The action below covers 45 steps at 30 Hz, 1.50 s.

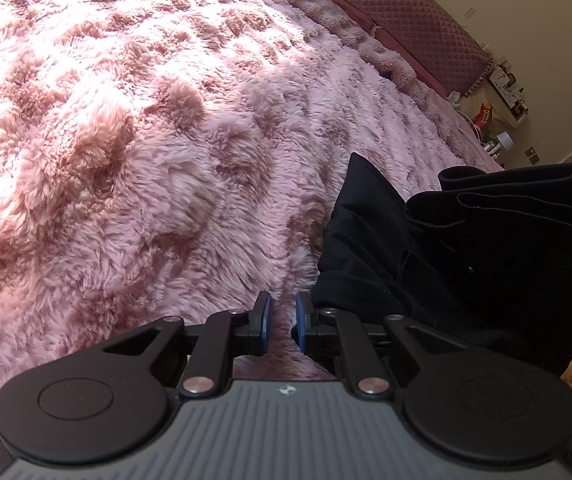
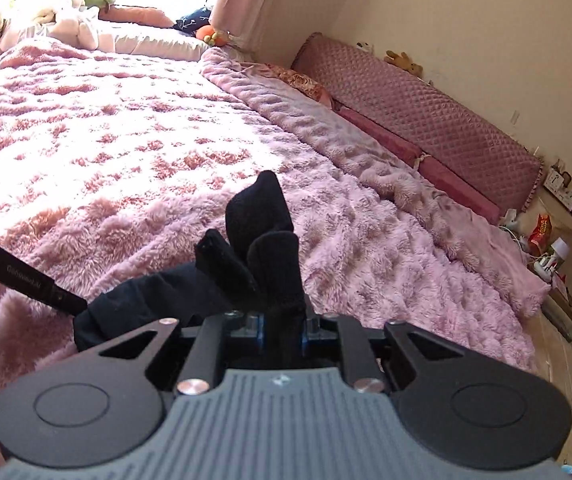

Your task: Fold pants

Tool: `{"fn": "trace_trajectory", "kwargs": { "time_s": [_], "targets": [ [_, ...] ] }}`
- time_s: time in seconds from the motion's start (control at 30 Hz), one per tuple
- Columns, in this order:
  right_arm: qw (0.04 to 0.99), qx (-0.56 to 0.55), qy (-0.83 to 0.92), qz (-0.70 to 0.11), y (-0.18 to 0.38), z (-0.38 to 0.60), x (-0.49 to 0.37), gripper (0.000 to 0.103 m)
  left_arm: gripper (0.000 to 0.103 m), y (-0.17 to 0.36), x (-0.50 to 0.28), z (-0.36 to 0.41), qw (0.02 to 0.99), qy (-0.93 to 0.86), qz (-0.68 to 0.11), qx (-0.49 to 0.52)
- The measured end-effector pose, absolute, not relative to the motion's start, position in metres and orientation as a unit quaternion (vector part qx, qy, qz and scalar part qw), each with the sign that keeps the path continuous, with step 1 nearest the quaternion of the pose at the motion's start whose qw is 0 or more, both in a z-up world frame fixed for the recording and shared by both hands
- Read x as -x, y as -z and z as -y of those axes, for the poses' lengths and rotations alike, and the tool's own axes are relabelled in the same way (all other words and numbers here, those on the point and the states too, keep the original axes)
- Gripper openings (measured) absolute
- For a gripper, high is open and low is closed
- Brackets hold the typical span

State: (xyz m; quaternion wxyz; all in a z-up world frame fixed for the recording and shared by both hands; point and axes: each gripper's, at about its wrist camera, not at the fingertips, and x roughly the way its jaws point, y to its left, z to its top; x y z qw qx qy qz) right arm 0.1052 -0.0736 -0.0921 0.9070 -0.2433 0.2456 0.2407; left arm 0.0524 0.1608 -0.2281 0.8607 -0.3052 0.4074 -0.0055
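Black pants (image 1: 413,256) lie bunched on a fluffy pink blanket (image 1: 166,160), to the right of my left gripper (image 1: 283,320). Its blue pads (image 1: 265,316) stand a narrow gap apart over bare blanket, with nothing between them; the right pad sits at the cloth's edge. In the right wrist view my right gripper (image 2: 284,330) is shut on a fold of the pants (image 2: 274,264), and thick folds stick up above the jaws. The rest of the garment (image 2: 134,300) trails down to the left onto the blanket (image 2: 126,140).
A black bar (image 2: 22,276) reaches in from the left and meets the pants. A quilted pink headboard (image 2: 425,120) runs along the right wall. Pillows and soft toys (image 2: 82,20) sit at the far end. A cluttered bedside shelf (image 2: 549,232) stands at the right.
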Motion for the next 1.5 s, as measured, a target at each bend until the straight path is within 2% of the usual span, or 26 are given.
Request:
{"fn": "trace_trajectory", "kwargs": {
  "time_s": [0.3,0.4,0.5,0.63,0.83,0.9,1.07,1.17,1.23,1.27,1.3,1.4,1.5],
  "targets": [
    [0.849,0.367,-0.289,-0.248,0.134,0.061,-0.087,0.011,0.014,0.229,-0.053,-0.165,0.857,0.007,-0.408,0.314],
    [0.864,0.305,-0.287,-0.280,0.126,0.068,-0.097,0.011,0.014,0.228,-0.052,-0.165,0.858,0.008,-0.406,0.314],
    [0.898,0.176,-0.269,-0.302,0.096,0.087,-0.124,0.011,0.014,0.228,-0.051,-0.165,0.857,0.008,-0.406,0.316],
    [0.927,0.034,-0.242,-0.285,0.066,0.113,-0.139,0.011,0.014,0.227,-0.050,-0.165,0.858,0.010,-0.404,0.317],
    [0.920,0.023,-0.274,-0.278,0.059,0.104,-0.137,0.011,0.014,0.228,-0.049,-0.167,0.856,0.010,-0.403,0.324],
    [0.917,0.089,-0.282,-0.269,0.064,0.088,-0.130,0.011,0.014,0.227,-0.049,-0.167,0.857,0.009,-0.403,0.322],
    [0.858,0.368,-0.273,-0.231,0.119,0.046,-0.094,0.010,0.014,0.227,-0.050,-0.166,0.857,0.009,-0.403,0.322],
    [0.818,0.441,-0.296,-0.224,0.144,0.042,-0.076,0.011,0.014,0.227,-0.050,-0.166,0.857,0.009,-0.403,0.321],
    [0.782,0.498,-0.307,-0.214,0.161,0.042,-0.065,0.022,0.014,0.227,-0.050,-0.166,0.856,0.008,-0.403,0.322],
    [0.762,0.531,-0.307,-0.206,0.170,0.042,-0.060,0.042,0.014,0.227,-0.050,-0.166,0.856,0.008,-0.404,0.323],
    [0.746,0.558,-0.308,-0.195,0.176,0.042,-0.055,0.049,0.014,0.227,-0.050,-0.166,0.856,0.008,-0.404,0.323],
    [0.719,0.576,-0.331,-0.201,0.179,0.045,-0.051,0.049,0.014,0.227,-0.049,-0.167,0.856,0.006,-0.404,0.323],
    [0.738,0.566,-0.308,-0.201,0.172,0.043,-0.058,0.047,0.014,0.228,-0.050,-0.167,0.855,0.005,-0.406,0.324]
  ]
}}
